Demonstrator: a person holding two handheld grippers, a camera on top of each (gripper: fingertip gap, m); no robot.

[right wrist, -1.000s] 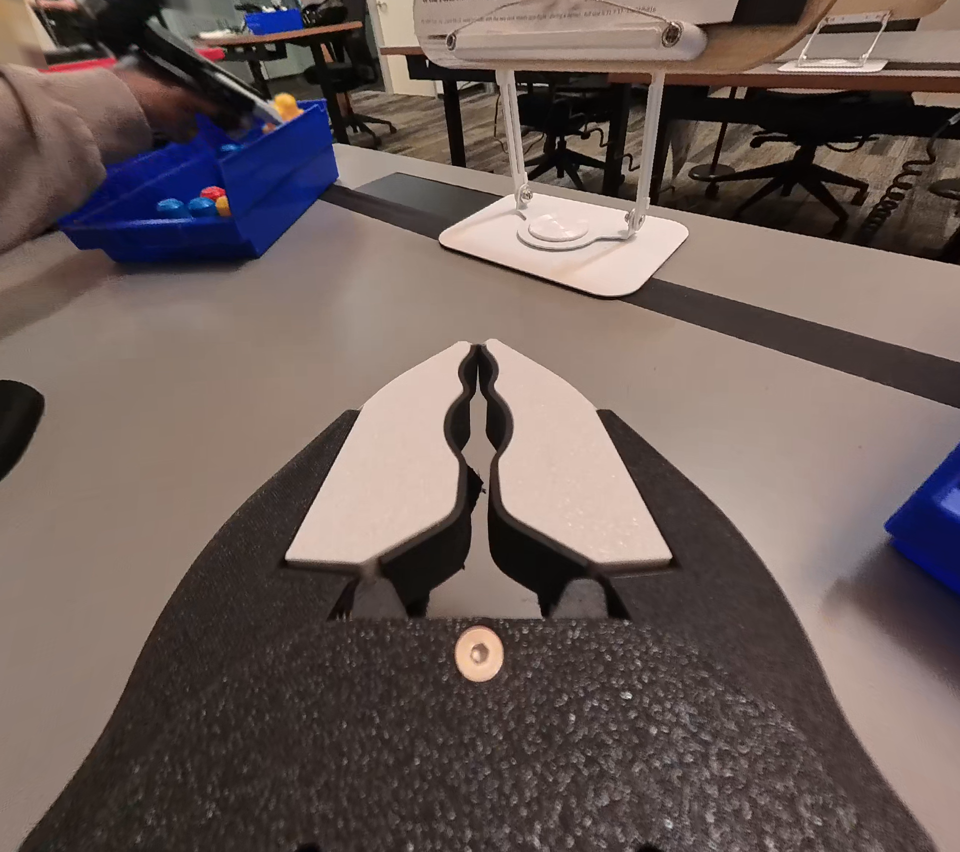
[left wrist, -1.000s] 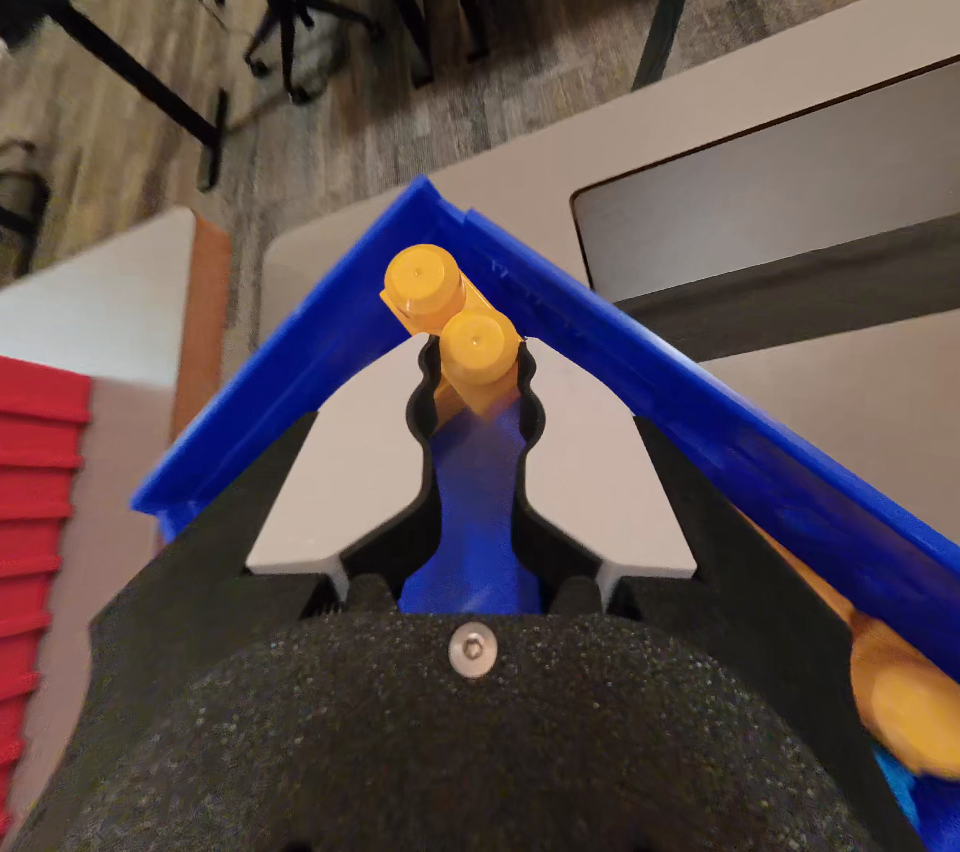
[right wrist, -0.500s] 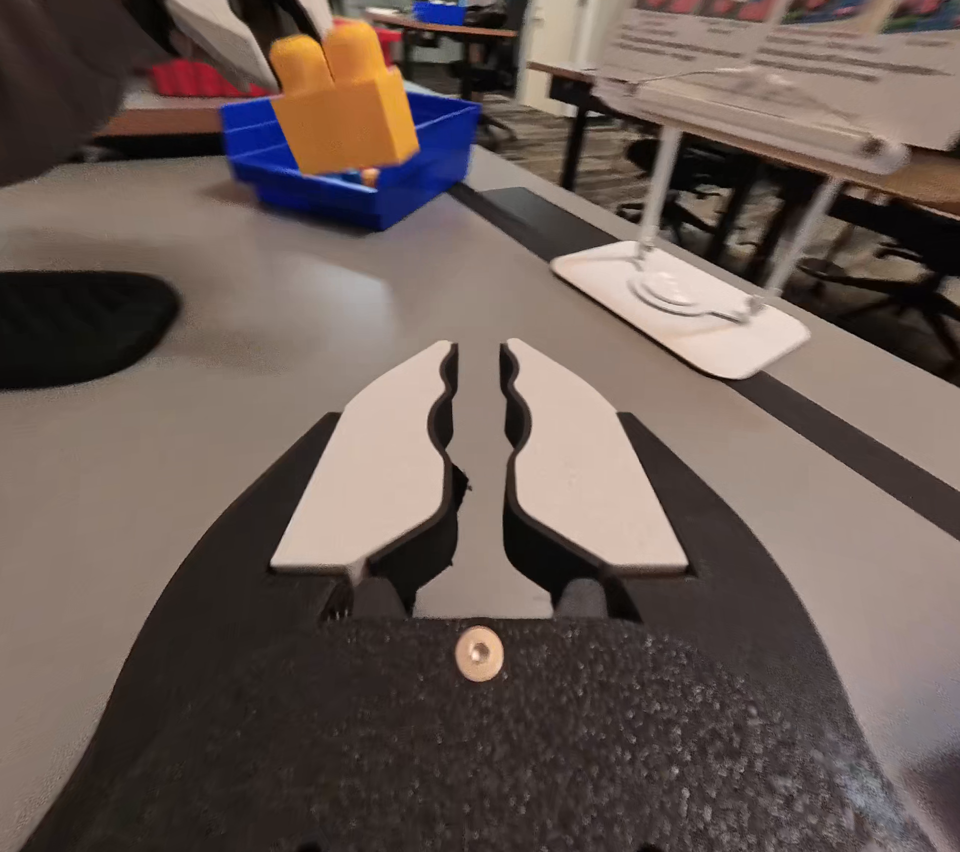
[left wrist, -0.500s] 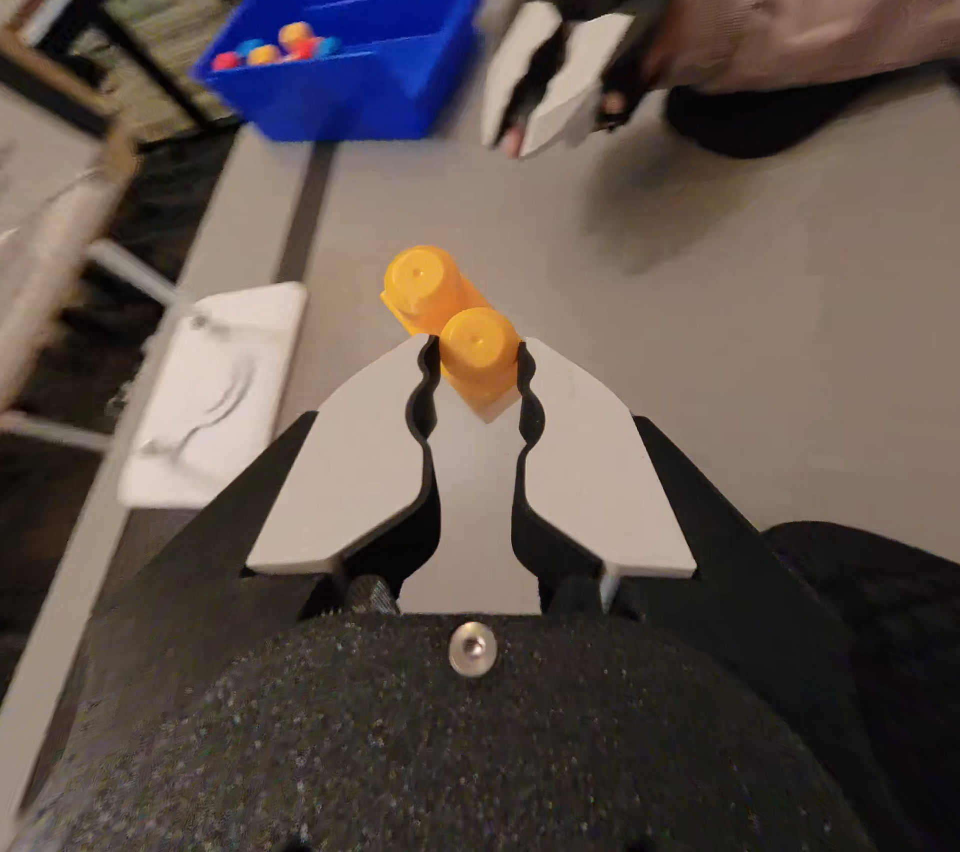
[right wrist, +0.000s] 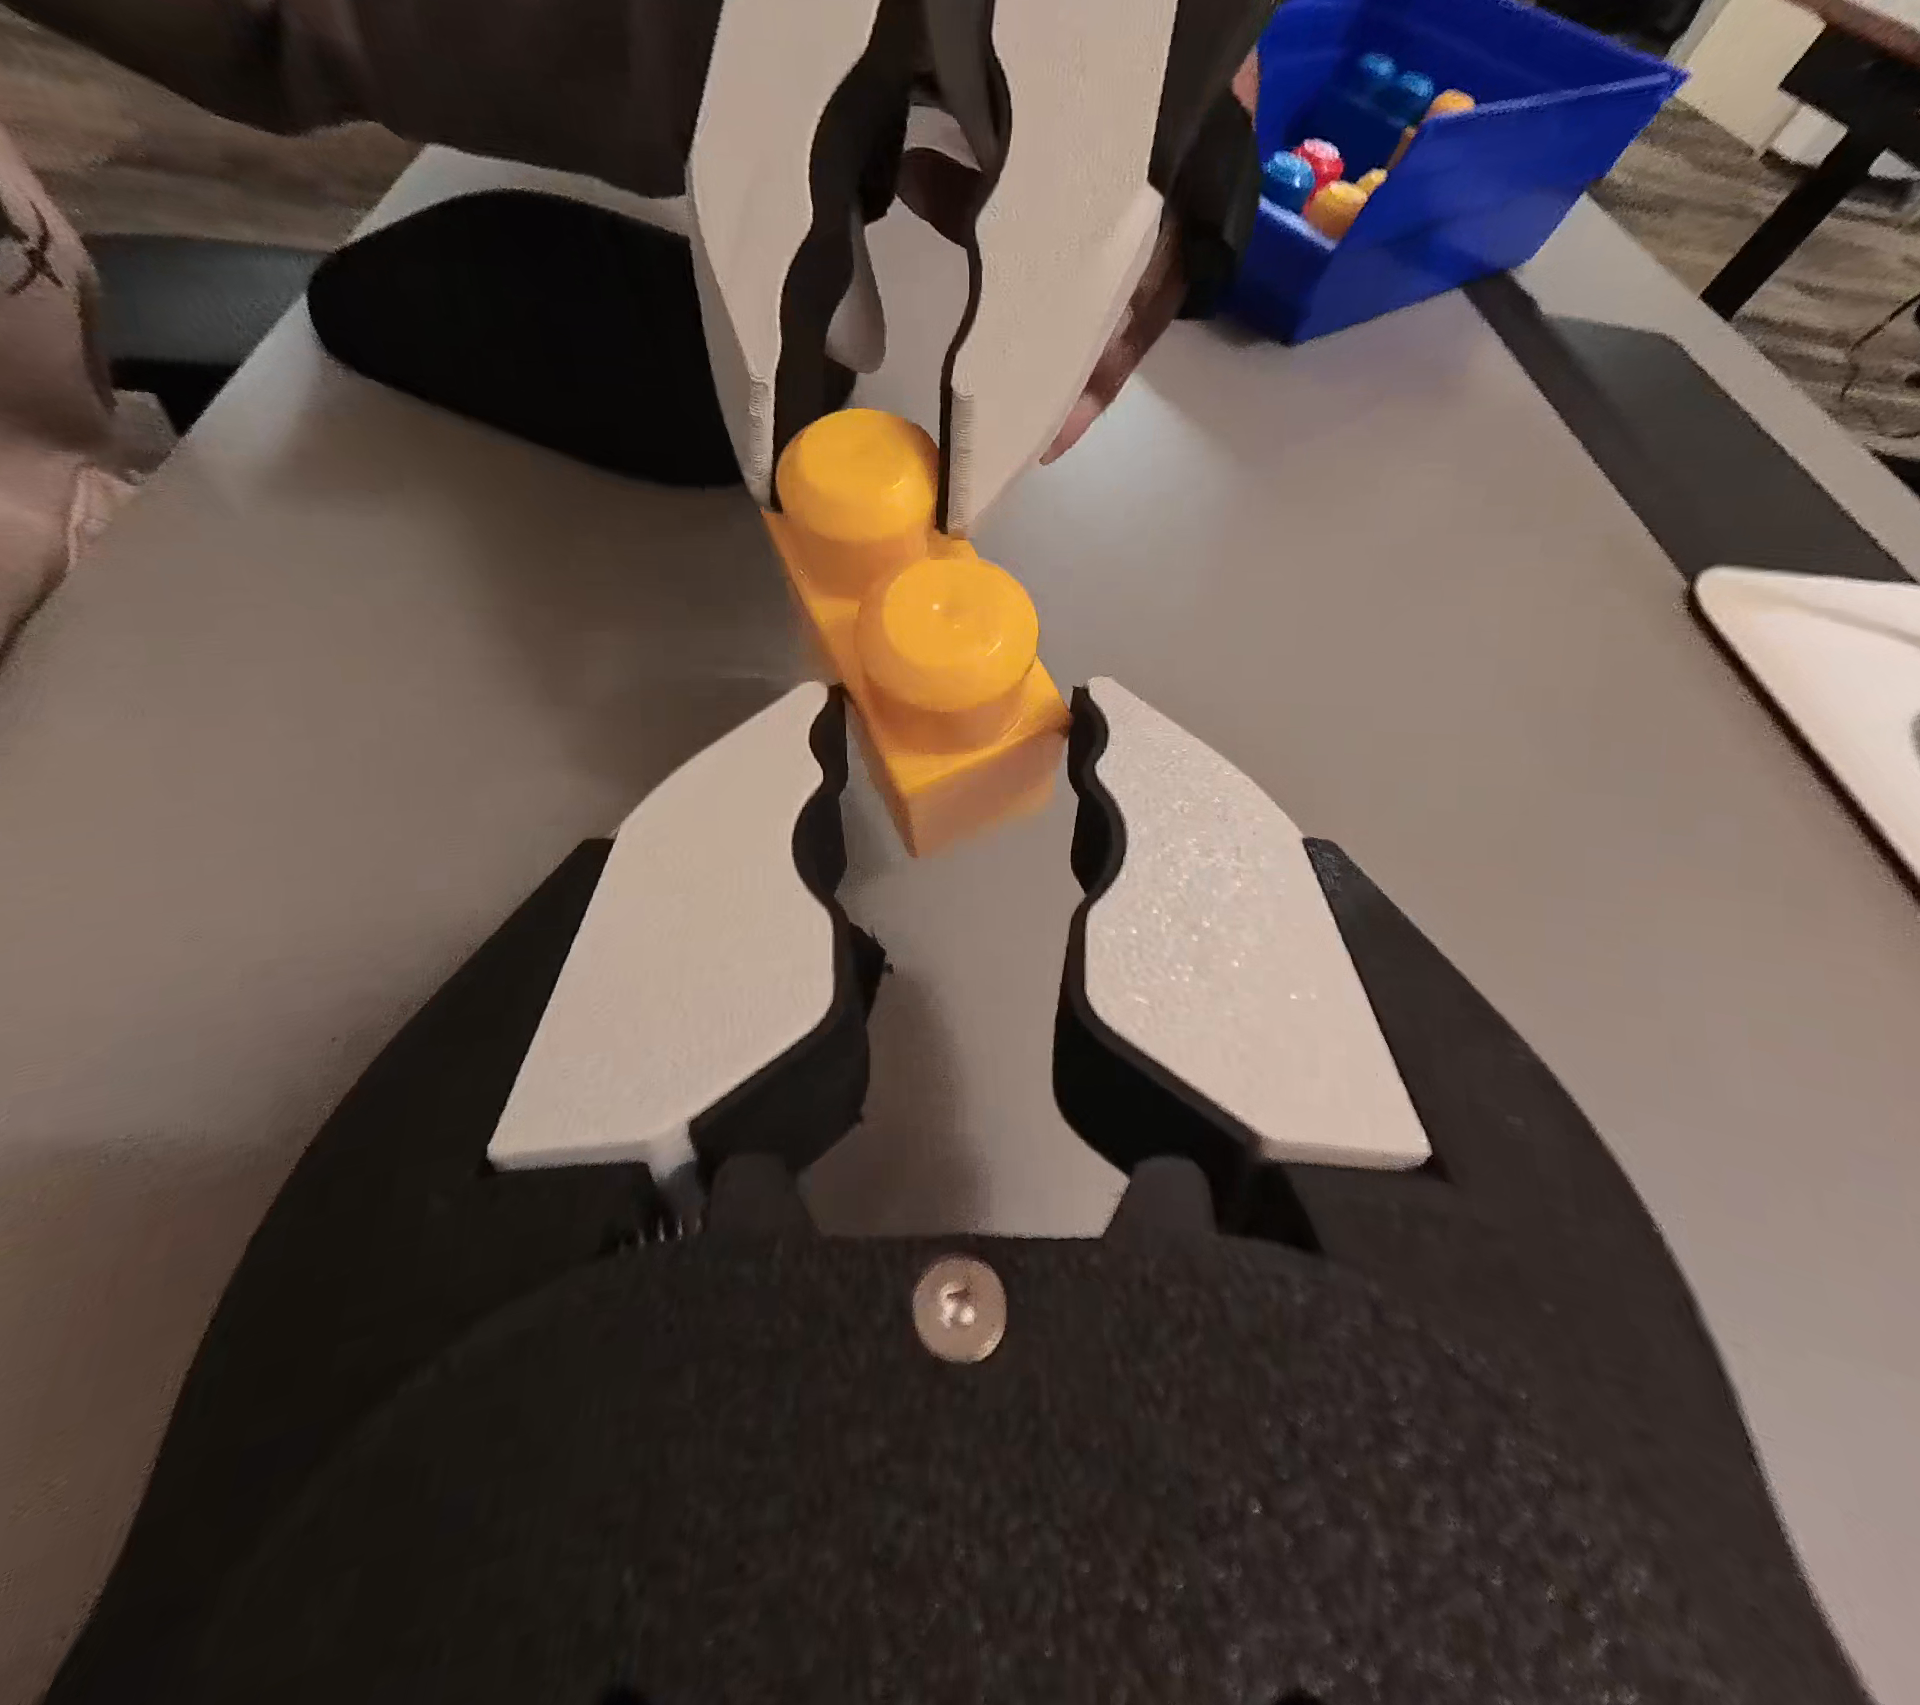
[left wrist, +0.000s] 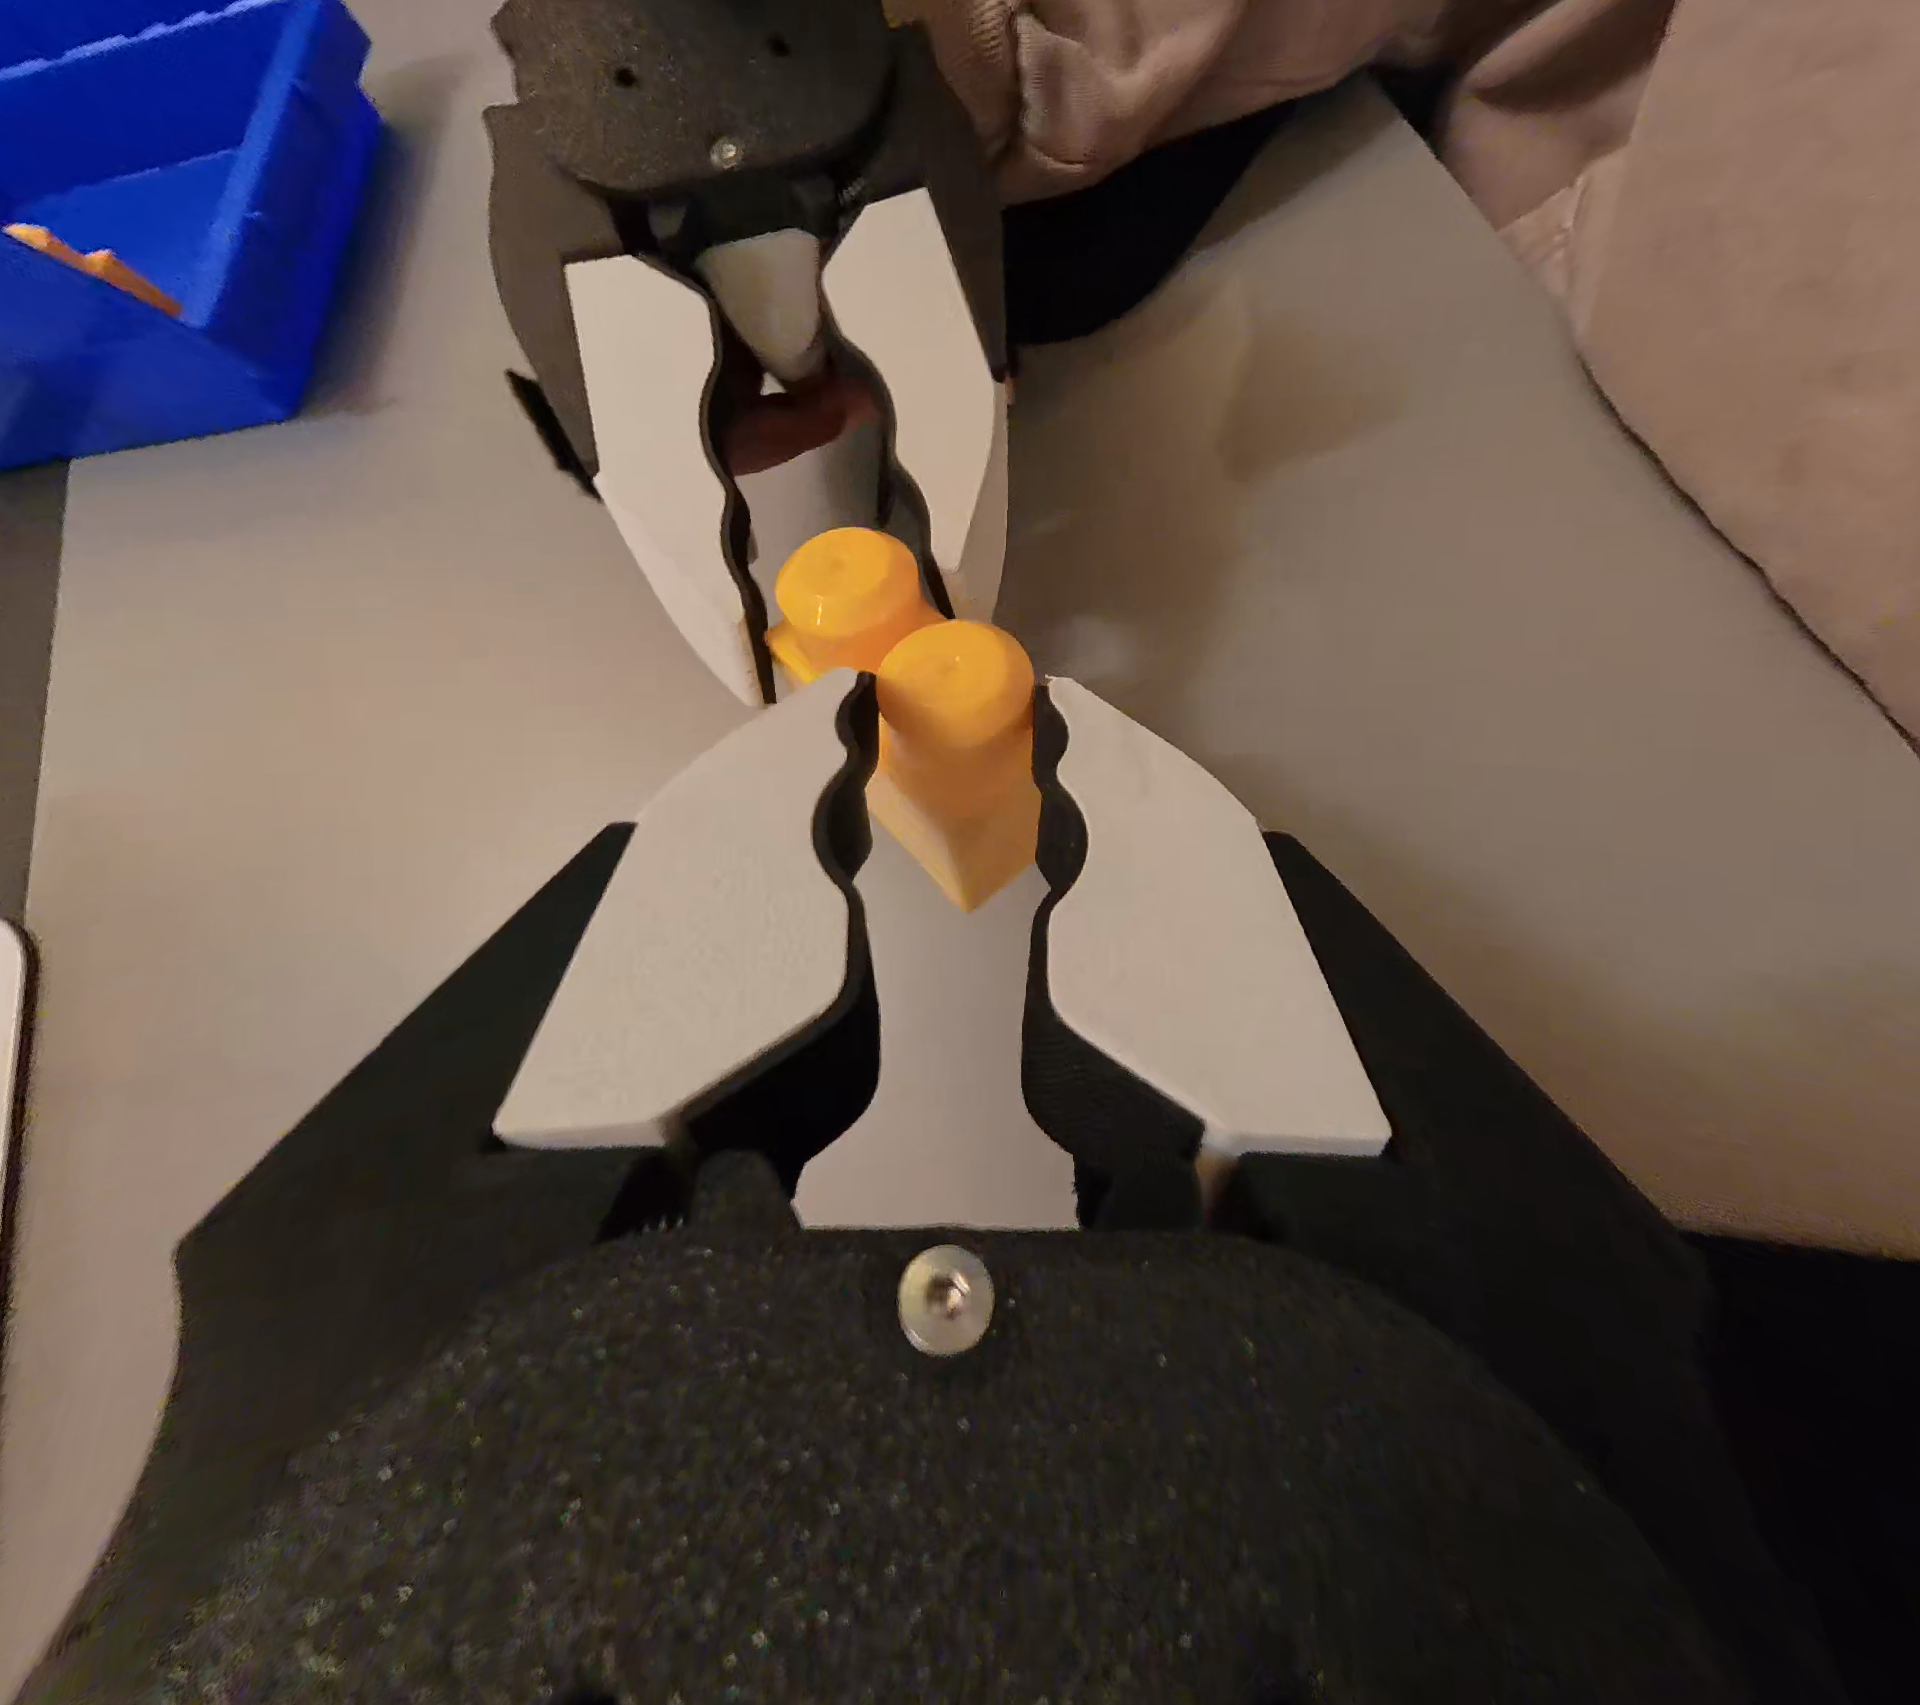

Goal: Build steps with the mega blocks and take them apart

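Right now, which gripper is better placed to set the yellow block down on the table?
The left gripper. Its fingers clamp one end of the yellow block over the table; the right gripper only straddles the other end, fingers seemingly not yet closed.

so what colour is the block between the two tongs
Yellow-orange block, clearest in the right wrist view.

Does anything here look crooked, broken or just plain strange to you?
Nothing looks broken or spilled. One oddity: the yellow block sits skewed, corner-on to both grippers rather than square. The left gripper grips one end; the right gripper has its fingers around the other end, apparently not yet closed on it.
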